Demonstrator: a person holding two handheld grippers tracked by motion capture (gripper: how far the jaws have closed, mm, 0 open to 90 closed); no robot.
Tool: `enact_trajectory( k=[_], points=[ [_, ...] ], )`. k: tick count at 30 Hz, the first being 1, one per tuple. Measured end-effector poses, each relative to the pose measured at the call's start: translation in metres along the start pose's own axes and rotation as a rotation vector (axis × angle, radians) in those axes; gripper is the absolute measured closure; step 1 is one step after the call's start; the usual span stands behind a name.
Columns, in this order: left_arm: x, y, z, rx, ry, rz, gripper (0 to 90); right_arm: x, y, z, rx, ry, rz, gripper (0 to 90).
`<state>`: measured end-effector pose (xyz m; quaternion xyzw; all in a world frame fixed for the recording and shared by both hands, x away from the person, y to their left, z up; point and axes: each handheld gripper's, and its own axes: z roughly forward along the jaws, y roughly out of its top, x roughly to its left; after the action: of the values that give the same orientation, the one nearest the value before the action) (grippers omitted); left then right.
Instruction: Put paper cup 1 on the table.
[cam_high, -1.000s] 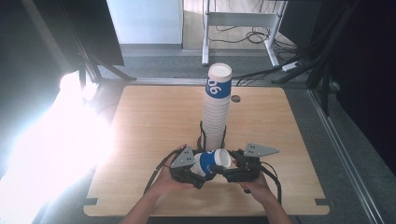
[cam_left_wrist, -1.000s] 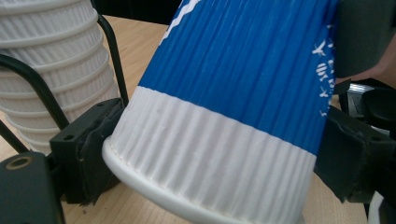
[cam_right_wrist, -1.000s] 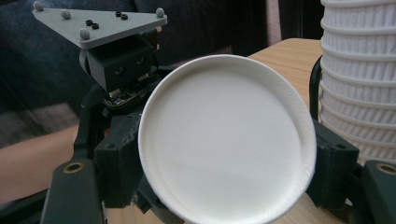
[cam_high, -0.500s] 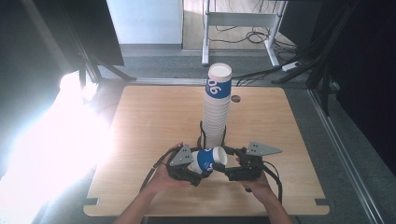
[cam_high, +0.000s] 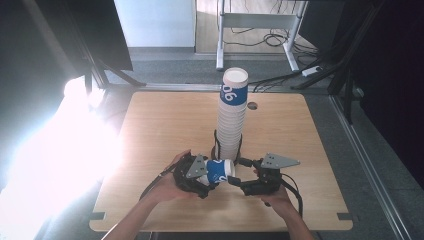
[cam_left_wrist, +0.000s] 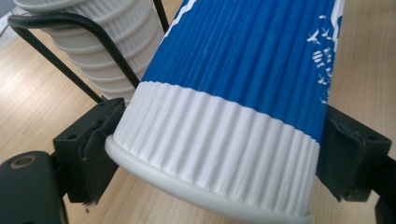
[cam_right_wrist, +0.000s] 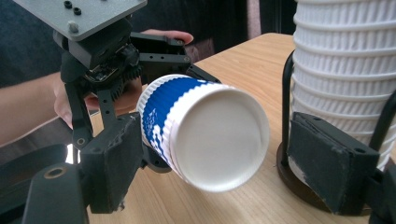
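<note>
A blue-and-white cup (cam_high: 218, 170) is held on its side low over the desk (cam_high: 150, 130), just in front of the cup stack (cam_high: 232, 117) in its wire holder (cam_high: 218, 145). The left tongs (cam_high: 202, 179) are clamped on the cup near its rim. The right tongs (cam_high: 239, 183) have just been opening; the cup's base lies between their jaws, ungripped. The step is judged a handover to the left. Next, the right tongs would need to be drawn clear.
</note>
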<state>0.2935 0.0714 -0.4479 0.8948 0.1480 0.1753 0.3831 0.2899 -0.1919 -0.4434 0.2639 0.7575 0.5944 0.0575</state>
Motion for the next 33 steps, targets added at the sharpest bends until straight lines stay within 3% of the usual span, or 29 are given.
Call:
enact_trajectory(
  k=[5,17,23,33],
  points=[
    [-0.003,0.001,0.003,0.036,-0.007,0.039,11.9,-0.001,-0.002,0.004,0.021,0.008,0.002,17.4],
    [-0.008,0.007,0.003,0.018,-0.030,0.066,11.8,-0.005,-0.012,0.016,0.081,0.050,0.037,15.4],
    [-0.008,0.007,0.003,0.006,-0.038,0.067,11.8,-0.007,-0.014,0.018,0.082,0.100,0.058,22.5],
    [-0.006,0.005,0.004,-0.007,-0.052,0.064,10.1,-0.007,-0.014,0.014,0.059,0.127,0.057,27.9]
  ],
)
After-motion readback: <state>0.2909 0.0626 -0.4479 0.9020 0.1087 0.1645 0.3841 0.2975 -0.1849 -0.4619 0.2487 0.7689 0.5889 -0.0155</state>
